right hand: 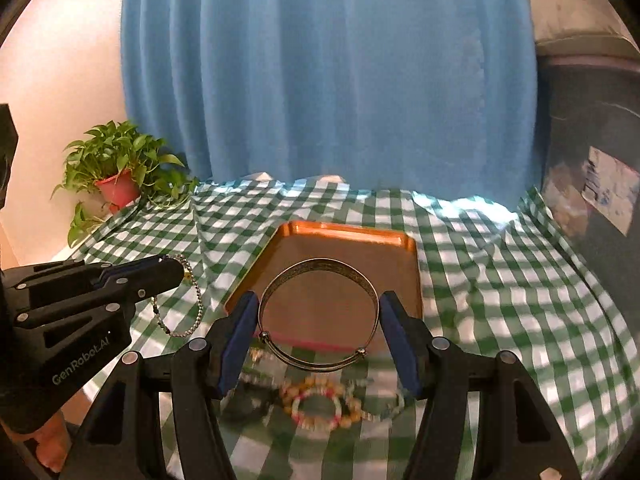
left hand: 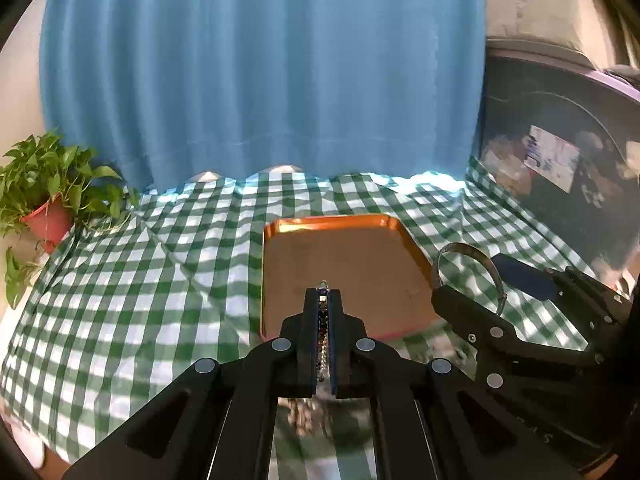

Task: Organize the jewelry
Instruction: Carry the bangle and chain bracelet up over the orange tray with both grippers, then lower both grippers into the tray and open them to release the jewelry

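An orange tray lies bare on the green checked cloth. My left gripper is shut on a thin beaded chain bracelet, whose loop dangles below the tips, left of the tray's near corner. My right gripper is shut on a wide silver bangle, pinched across its width between the blue pads, over the tray's near edge. A blurred heap of bead bracelets lies on the cloth beneath both grippers.
A potted plant in a red pot stands at the table's far left corner. A blue curtain hangs behind the table. A dark panel borders the right side. The cloth is wrinkled around the tray.
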Motion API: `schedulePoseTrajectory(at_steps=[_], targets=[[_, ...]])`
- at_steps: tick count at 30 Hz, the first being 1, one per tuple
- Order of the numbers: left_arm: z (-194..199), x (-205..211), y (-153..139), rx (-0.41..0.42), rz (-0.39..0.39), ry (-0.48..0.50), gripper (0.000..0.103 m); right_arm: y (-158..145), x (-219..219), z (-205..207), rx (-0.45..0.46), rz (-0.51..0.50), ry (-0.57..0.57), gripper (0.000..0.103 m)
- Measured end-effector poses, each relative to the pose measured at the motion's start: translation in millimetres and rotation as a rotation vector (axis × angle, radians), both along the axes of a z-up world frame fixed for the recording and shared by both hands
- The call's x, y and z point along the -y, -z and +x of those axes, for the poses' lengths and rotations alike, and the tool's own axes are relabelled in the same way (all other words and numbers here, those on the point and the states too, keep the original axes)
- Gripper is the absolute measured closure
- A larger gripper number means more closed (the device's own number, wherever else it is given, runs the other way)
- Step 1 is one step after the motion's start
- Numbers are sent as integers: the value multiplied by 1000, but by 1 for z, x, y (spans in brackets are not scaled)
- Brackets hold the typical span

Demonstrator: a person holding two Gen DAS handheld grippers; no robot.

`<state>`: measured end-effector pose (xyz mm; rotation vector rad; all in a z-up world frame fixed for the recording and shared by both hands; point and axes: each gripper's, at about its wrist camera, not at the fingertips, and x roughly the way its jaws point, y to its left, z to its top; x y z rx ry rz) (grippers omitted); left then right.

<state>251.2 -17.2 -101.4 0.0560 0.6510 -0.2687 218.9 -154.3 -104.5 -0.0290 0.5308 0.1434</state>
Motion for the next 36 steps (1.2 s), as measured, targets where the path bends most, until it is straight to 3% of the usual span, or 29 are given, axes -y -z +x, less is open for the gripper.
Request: schedulePoseTrajectory(at_steps=[6, 10, 16, 19, 30, 31, 33, 34, 35, 36], targets=[[48, 8, 25, -63, -1, -17, 99, 12, 2, 43, 10, -36, 13, 45], [76, 15, 52, -102, 21, -7, 99, 36, 13, 63, -2, -44, 30, 45], [109, 14, 92, -208, 9, -38, 99, 68, 28, 93, -103, 21, 26, 45], [115, 17, 104, -231, 26, -46, 99, 76, 24, 103, -123, -15, 15, 45], [120, 11, 124, -282, 60, -70, 99, 107, 13, 124, -243, -5, 14, 43], [119, 9, 123, -280, 54, -75, 95, 109, 11, 124, -245, -13, 14, 42], [116, 6, 117, -275, 49, -77, 86, 107, 7, 119, -233, -37, 12, 30], [115, 5, 115, -269, 51, -83, 74, 104, 5, 114, -208, -56, 11, 16], [112, 3, 111, -254, 55, -91, 66, 100, 4, 108, -172, -88, 29, 13], [109, 0, 108, -237, 53, -98, 47, 96, 4, 105, -154, -104, 39, 11]])
